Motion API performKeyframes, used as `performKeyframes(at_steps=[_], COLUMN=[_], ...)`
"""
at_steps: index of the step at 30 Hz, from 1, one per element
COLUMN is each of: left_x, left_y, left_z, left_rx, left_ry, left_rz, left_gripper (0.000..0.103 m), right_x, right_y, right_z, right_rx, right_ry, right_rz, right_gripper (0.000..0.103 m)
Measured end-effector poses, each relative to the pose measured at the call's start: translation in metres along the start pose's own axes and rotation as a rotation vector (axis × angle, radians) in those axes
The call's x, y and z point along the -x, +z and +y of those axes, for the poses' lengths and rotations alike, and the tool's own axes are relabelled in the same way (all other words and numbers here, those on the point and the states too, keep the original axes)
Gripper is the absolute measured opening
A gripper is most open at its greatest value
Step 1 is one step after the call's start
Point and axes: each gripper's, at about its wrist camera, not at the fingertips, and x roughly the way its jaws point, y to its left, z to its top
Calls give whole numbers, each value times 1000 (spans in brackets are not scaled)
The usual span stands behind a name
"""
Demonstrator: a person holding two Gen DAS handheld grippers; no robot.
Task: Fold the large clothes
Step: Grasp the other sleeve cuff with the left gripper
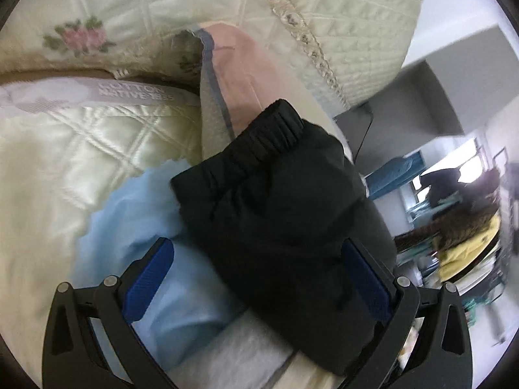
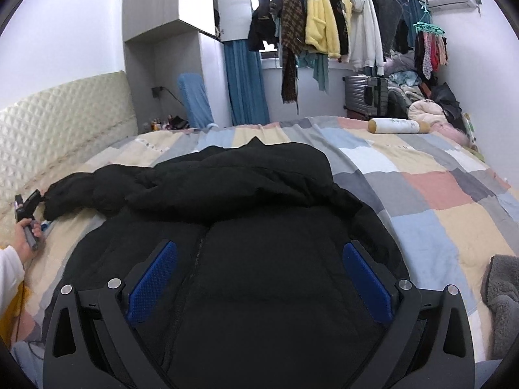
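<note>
The left hand-held gripper (image 1: 258, 253) is standing with its blue pads (image 1: 150, 278) spread wide, and the elastic sleeve cuff (image 1: 275, 133) of the black jacket (image 2: 227, 227) is lying between them; whether a pad is touching the cloth cannot be told. The right hand-held gripper (image 2: 259, 259) is likewise spread wide, hovering over the jacket's zipped front, gripping nothing visible.

The jacket is lying spread on the bed, its body near the right wrist camera and one sleeve stretching to the left, where a hand (image 2: 24, 235) in a white sleeve is holding the left device beside the cuff. The bed is wearing a patchwork bedspread (image 2: 421, 188) of grey, pink, blue and cream squares, with a quilted cream headboard (image 2: 65, 123) on the left. A cylindrical bolster (image 2: 399, 125) is resting at the far right. Beyond the bed, coats are hanging from a clothes rail (image 2: 324, 16) by blue curtains (image 2: 243, 81), and a grey suitcase (image 2: 365, 92) is standing below.
</note>
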Motion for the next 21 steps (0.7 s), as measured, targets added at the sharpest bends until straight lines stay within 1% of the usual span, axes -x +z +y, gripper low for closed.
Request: performKeyframes(at_steps=[2,4,6,8,10,11,12,14,15,17,19,21], left_x=[-7,-12,-15,-14,-13,-11,-11,-4,-1,14,25,35], left_y=[-1,-4,-5,-6,-5,-4,-3,0,2,3,4,6], left_z=[0,0,3,4,0,-4,-6,-12,-18,-32,-45,-60], left_rx=[13,25,53,74,55,38,35,26,11,-43,-82,-125], left_ry=[-29,-40,-48,-50,-47,-28,-28,-23,-15,17,47,96], left_rz=[-1,-6,-12,-16,-16,-12,-6,-6,-10,-36,-53,-49], left_gripper=[102,102,96,80,72,64,58,32,27,11,7,5], right_x=[-4,-6,-8,-8,-9,-9,-9,-9,-8,-6,-4,-1], right_y=[2,2,2,1,-1,-2,-3,-4,-4,-5,-6,-7], right_z=[-1,1,4,6,8,7,6,1,-1,-3,-4,-3], right_rx=[-8,-10,4,25,44,49,47,33,31,30,29,38], right_ry=[-7,-8,-10,-11,-20,-24,-24,-18,-16,-10,-2,-1], right_rz=[8,13,17,17,21,27,30,39,43,46,48,44], right_gripper=[103,103,103,103,103,103,103,103,103,103,103,103])
